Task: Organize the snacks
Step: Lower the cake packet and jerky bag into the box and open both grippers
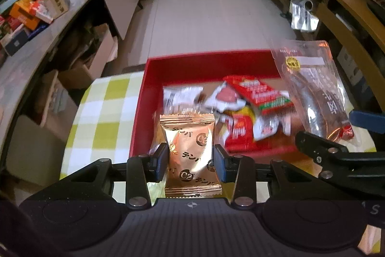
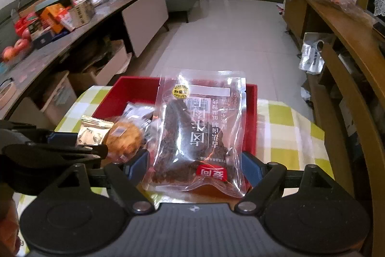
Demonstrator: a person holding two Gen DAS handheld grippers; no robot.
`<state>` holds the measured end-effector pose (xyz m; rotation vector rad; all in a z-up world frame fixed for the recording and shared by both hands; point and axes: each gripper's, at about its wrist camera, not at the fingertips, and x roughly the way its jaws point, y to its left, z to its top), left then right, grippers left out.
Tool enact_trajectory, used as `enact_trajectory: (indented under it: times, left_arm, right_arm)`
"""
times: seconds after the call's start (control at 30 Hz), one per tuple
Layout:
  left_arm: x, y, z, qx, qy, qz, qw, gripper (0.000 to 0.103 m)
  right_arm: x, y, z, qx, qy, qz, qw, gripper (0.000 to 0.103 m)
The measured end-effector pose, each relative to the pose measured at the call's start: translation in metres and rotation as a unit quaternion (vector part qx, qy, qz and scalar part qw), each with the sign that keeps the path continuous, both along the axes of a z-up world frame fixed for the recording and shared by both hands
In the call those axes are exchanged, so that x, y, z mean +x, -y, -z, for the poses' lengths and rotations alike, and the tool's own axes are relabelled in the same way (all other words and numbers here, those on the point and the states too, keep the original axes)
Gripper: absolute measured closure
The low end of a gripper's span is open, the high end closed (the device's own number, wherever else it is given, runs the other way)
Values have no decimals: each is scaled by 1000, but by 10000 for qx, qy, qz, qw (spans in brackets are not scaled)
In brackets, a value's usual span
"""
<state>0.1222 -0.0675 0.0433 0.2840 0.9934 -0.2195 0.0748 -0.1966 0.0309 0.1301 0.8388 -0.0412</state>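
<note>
A red box (image 1: 192,64) stands on the green-checked tablecloth (image 1: 103,112) and holds several snack packets (image 1: 240,110). My left gripper (image 1: 190,158) is shut on a gold snack packet (image 1: 190,156), held above the box's near left corner. My right gripper (image 2: 195,168) is shut on a clear bag of dark dried meat (image 2: 199,132), held over the red box (image 2: 134,88). That bag (image 1: 312,91) also shows at the right of the left wrist view. The gold packet (image 2: 93,132) and a round pastry packet (image 2: 125,139) show at the left of the right wrist view.
A long dark counter (image 1: 48,40) with boxes and packets runs along the left. Wooden shelving (image 1: 349,16) runs along the right, with a silver bag (image 1: 303,14) under it. Pale floor (image 1: 211,11) lies beyond the table. Cardboard boxes (image 1: 91,59) sit under the counter.
</note>
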Motion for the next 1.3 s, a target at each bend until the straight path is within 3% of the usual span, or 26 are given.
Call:
enact_trajectory:
  times: [0.37, 0.8, 1.07, 1.3]
  left_arm:
    - [37, 19, 19, 56, -27, -130, 9999, 55]
    - [54, 19, 41, 230, -258, -209, 9992, 53]
    - [55, 20, 40, 370, -325, -151, 9987, 53]
    - [57, 19, 41, 465, -395, -163, 9980, 46]
  right_arm:
    - [39, 15, 25, 33, -206, 68, 9998, 16]
    - [65, 13, 49, -74, -506, 94, 9986, 15]
    - [68, 9, 49, -208, -774, 48, 9968, 11]
    - [70, 8, 49, -316, -900, 68, 9954, 10]
